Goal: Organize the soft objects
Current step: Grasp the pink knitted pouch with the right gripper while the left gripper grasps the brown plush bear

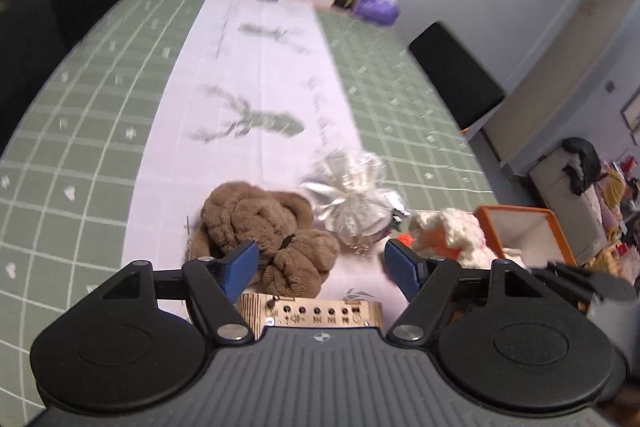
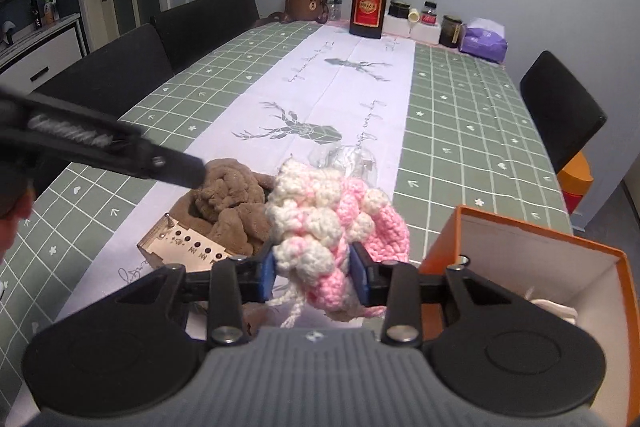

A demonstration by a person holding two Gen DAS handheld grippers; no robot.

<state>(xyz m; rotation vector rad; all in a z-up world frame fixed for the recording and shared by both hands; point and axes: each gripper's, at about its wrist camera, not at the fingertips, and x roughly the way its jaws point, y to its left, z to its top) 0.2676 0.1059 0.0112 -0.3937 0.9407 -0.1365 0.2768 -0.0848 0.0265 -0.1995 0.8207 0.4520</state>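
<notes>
Right gripper [image 2: 314,277] clamped on nubbly pink-white crochet bundle [image 2: 336,223] (left gripper [image 1: 326,265] wide, empty) beside fuzzy brown plush [image 1: 264,227]

Each gripper — left gripper [image 1: 322,265], right gripper [image 2: 314,277] — shows a ribbed grey body at the frame's bottom, two round black discs, black linkage arms with silver screws, and blue textured pads [image 1: 240,269].
</notes>
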